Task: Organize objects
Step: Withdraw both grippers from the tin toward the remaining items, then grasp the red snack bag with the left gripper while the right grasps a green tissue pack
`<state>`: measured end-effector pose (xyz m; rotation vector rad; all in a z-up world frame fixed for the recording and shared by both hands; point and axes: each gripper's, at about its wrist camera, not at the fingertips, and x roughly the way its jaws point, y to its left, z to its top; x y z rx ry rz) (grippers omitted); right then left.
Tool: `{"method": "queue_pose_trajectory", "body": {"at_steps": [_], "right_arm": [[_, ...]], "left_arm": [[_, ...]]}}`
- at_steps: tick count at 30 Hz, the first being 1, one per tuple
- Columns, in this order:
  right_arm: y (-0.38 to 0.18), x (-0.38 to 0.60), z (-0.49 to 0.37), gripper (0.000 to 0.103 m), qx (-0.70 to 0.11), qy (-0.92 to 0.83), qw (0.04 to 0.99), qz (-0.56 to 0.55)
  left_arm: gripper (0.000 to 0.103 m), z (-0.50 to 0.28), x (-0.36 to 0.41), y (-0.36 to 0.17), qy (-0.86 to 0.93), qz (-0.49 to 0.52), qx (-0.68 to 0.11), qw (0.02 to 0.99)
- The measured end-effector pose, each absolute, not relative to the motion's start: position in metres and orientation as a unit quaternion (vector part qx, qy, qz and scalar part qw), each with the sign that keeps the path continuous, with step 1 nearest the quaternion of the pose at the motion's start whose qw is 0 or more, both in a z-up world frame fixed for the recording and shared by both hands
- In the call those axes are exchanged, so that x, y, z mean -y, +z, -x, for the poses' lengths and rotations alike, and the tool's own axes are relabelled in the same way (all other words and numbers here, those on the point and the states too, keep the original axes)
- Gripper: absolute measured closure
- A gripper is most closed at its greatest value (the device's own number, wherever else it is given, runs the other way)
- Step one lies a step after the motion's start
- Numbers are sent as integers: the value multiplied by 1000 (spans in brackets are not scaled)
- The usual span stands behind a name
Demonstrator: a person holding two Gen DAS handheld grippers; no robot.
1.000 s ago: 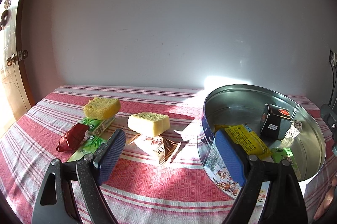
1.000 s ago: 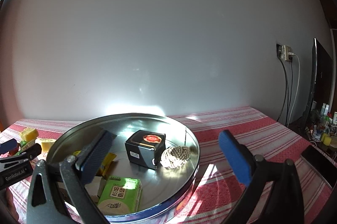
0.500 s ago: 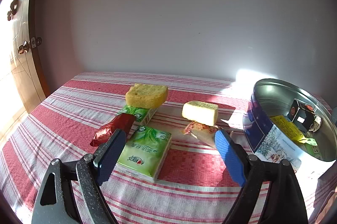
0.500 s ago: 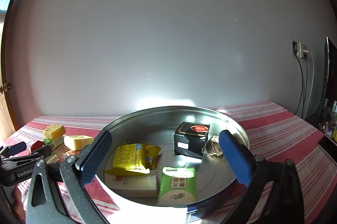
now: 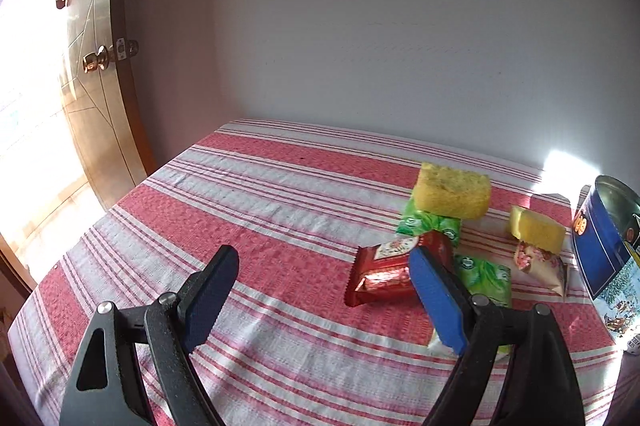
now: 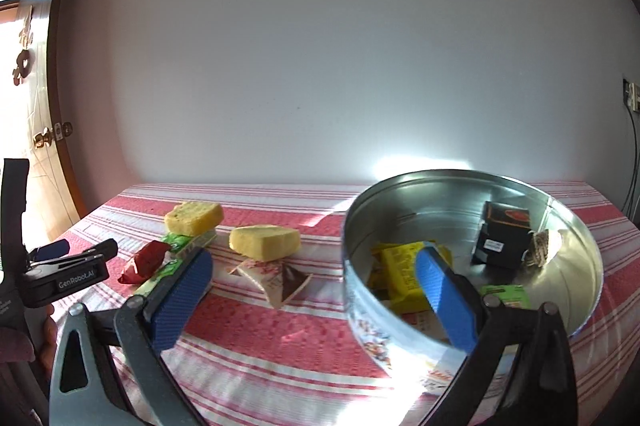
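My left gripper (image 5: 324, 266) is open and empty over the striped cloth, and its right finger (image 5: 436, 298) overlaps a red snack wrapper (image 5: 380, 274). Behind it lie a green packet (image 5: 486, 278), a yellow cake piece (image 5: 452, 189) resting on another green packet (image 5: 428, 226), a second cake piece (image 5: 536, 230) and a triangular sachet (image 5: 540, 266). My right gripper (image 6: 312, 262) is also open and empty, low in front of the sachet (image 6: 276, 278). The round metal tin (image 6: 472, 173) on the right holds a yellow packet (image 6: 400, 266), a black box (image 6: 504, 234) and a twine ball (image 6: 540, 246).
The table with red and white striped cloth (image 5: 248, 209) stands against a white wall. A wooden door (image 5: 92, 73) is at the left, lit by sun. The left gripper (image 6: 72, 258) shows at the left edge of the right wrist view. A wall socket with cables (image 6: 630, 97) is far right.
Both views have swung left. The tin has slid towards the right edge of each view, and the snack pile now sits at my left gripper's right finger. Both grippers stay open.
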<state>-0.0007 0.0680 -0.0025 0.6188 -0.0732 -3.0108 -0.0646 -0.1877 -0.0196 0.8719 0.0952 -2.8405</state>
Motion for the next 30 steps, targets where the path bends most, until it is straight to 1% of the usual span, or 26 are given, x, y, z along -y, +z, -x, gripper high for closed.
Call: {"method": "queue_pose_trajectory", "body": {"at_steps": [6,10,11,17,22,24,26,27,29,30], "right_arm": [[-10,-17,22,1,10,-967,71,-243],[-20,17,41,2,1,-953,95,-288],[-22,24,46,4,-2,-948,99,-302],[-46,63,76,11,-20,-916,118,-383],[-58,80,93,15,-41,-902,110,-415],[-64,81,98,26,-47,-894,107,-433],[-65,80,101,33,-46,-893,105,-435],[-66,79,101,35,-49,-893,105,-435],[-65,77,99,45,-55,-894,104,-433],[-65,75,98,49,-55,-894,105,-432]], "left_arm": [[15,77,231,-26,-943,-302,-57,130],[15,85,257,-32,-933,-320,-90,138],[15,86,261,-33,-931,-322,-97,139],[15,90,268,-35,-931,-320,-103,140],[14,90,260,-33,-935,-318,-92,129],[14,90,261,-33,-935,-318,-91,125],[14,91,261,-33,-936,-318,-92,121],[14,90,261,-33,-936,-319,-93,119],[14,90,260,-33,-937,-318,-95,112],[14,90,260,-33,-937,-318,-95,108]]}}
